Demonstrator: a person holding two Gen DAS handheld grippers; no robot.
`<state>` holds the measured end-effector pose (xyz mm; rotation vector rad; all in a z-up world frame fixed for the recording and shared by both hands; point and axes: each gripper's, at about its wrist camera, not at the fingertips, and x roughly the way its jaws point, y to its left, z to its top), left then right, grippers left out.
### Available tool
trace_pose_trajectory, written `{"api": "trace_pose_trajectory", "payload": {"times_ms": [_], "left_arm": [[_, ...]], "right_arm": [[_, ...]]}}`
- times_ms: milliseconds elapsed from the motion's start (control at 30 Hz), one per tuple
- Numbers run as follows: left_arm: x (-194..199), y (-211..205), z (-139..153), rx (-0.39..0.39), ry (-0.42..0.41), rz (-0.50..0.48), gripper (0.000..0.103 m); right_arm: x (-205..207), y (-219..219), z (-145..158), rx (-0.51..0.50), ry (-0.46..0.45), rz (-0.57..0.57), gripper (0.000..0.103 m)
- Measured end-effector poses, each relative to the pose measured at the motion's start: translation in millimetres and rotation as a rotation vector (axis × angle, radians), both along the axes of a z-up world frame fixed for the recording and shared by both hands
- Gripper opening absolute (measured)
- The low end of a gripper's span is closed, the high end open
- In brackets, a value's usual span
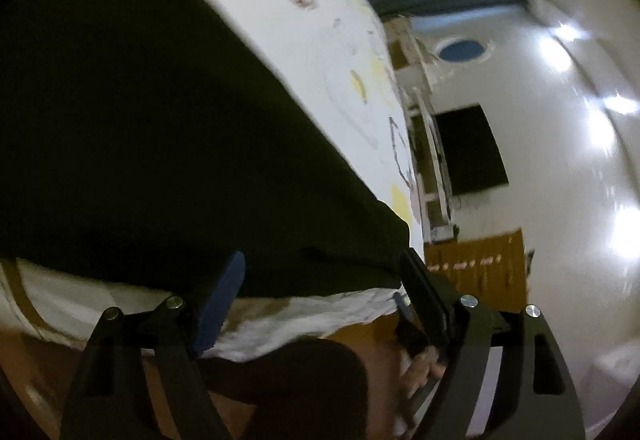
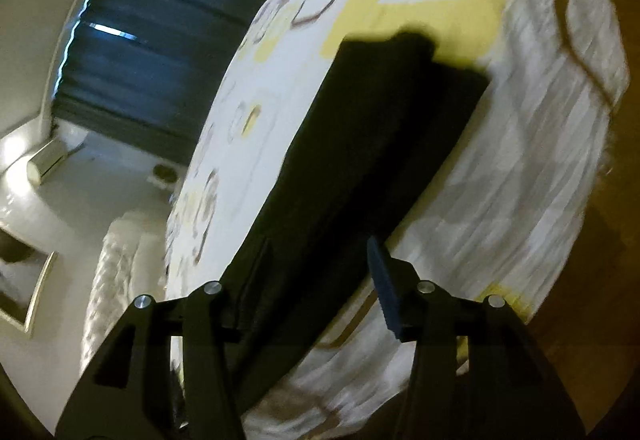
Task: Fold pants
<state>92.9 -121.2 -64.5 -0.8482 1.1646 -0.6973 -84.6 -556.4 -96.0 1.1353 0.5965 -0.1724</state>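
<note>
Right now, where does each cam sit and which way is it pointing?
Left wrist: on the left gripper, looking along open fingers across the black pants on the bed toward a white wall; a hand shows below.
Right wrist: on the right gripper, open, looking along the pants toward dark curtains.
Shared: pants, patterned bedsheet, curtains.

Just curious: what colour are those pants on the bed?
Black pants, clearest in the right wrist view.
</note>
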Motion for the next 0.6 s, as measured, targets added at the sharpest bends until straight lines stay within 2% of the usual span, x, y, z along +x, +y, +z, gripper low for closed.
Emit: {"api": "trace_pose_trajectory", "payload": {"times_ms": [67,167,333,433,600], "left_arm": [[-6,-2,-9,-0.037,0.065,0.048,0.078],[-6,-6,-20,-0.039,0.116,0.107,0.078],[5,-9,-33,-0.014,0.135,0.199,0.078],[9,-10,-37,-0.029,0.148,0.240,0.078],[12,-18,-30,-0.015,0.105,0.264,0.078]], "right_arm": [[5,8,0,-0.003,-0.002,0.028,0.051],[14,19,-3,0.012,-0.007,0.062,0.055],[22,24,-14,0.047,-0.007,0.091,0.056],[25,27,-23,0.086,-0.012,0.102,0.056],[30,40,-32,0.148,-0.024,0.136,0.056]]}}
